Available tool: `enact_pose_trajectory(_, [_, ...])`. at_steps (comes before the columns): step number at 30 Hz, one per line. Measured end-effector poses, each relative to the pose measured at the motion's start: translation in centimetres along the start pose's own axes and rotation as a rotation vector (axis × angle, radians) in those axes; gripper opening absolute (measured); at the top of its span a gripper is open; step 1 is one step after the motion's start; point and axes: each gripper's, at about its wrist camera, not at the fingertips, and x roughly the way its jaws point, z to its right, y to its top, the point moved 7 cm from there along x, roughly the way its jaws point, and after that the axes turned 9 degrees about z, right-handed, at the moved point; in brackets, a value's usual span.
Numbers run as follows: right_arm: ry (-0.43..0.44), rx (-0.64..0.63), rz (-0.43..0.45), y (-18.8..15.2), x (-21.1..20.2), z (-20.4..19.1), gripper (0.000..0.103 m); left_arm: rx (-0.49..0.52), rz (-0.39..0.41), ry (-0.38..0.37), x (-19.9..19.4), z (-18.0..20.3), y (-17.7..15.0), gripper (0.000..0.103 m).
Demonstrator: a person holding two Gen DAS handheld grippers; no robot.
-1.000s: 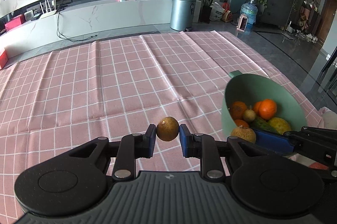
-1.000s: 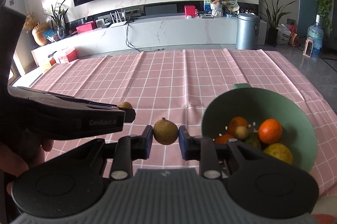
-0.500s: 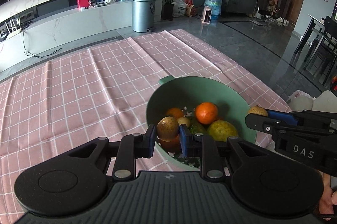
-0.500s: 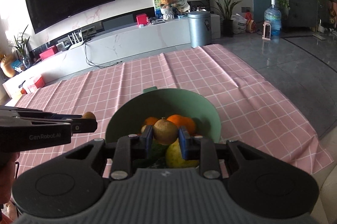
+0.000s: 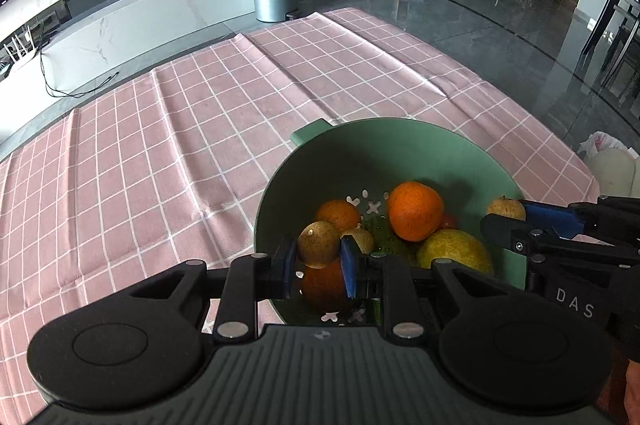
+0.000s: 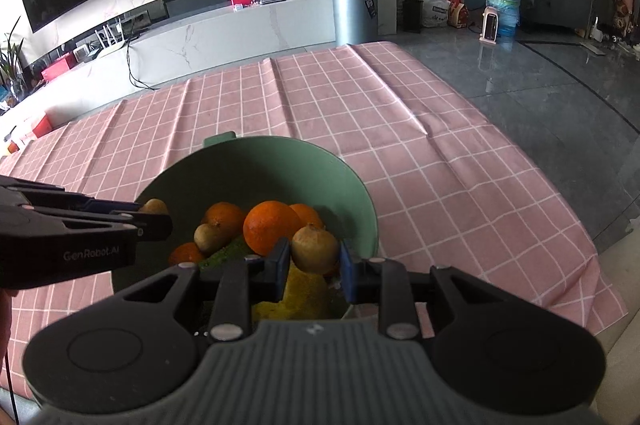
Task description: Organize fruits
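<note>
A pink checked cloth [image 5: 200, 129] covered the bench. On it sat a green bowl [image 5: 384, 149] holding oranges [image 5: 414, 211]. Above the bowl, the left hand-held gripper [image 5: 318, 259] pinched a small brown fruit [image 5: 318, 244], and the right hand-held gripper [image 6: 314, 265] pinched a tan fruit [image 6: 315, 252].

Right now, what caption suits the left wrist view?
Left gripper holds a small round brown fruit over the fruit-filled green plastic bowl.
</note>
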Motion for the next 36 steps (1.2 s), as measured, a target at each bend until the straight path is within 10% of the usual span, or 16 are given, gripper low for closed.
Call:
enact_pose_trajectory(16, [0.026,-0.007,-0.046,-0.5,0.7,-0.1,0.025,0.018,-0.061,0.024,1.4,0.1,-1.0,0.034])
enact_pose_trajectory(36, [0.066,-0.004,0.228,4.0,-8.6,-2.6,0.083,-0.007,0.253,0.127,-10.2,-1.9,2.3,0.071])
